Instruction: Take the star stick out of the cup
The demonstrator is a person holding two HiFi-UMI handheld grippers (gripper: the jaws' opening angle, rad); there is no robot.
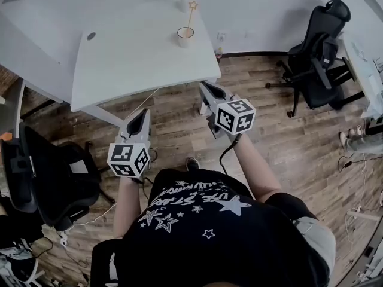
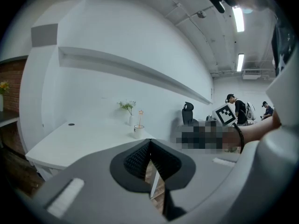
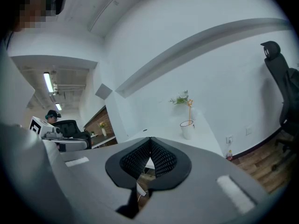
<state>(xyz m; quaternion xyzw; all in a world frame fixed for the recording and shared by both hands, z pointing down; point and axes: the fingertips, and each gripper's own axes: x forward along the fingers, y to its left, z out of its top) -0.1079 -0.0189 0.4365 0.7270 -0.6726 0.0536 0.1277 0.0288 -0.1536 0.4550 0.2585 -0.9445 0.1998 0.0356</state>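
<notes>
Bright even light, fisheye-warped edges

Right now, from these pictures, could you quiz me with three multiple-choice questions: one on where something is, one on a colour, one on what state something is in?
1. Where is the star stick?
A) lying on the floor
B) standing in the cup
C) held in a gripper

2. What colour is the desk?
A) black
B) red
C) white

3. How are the jaws of the right gripper?
A) shut, with nothing between them
B) wide apart
C) shut on the stick

Answers:
1 B: the stick rises out of the cup on the desk.
2 C: the desk's top is plain white.
3 A: the pads meet in the right gripper view, well short of the cup.
</notes>
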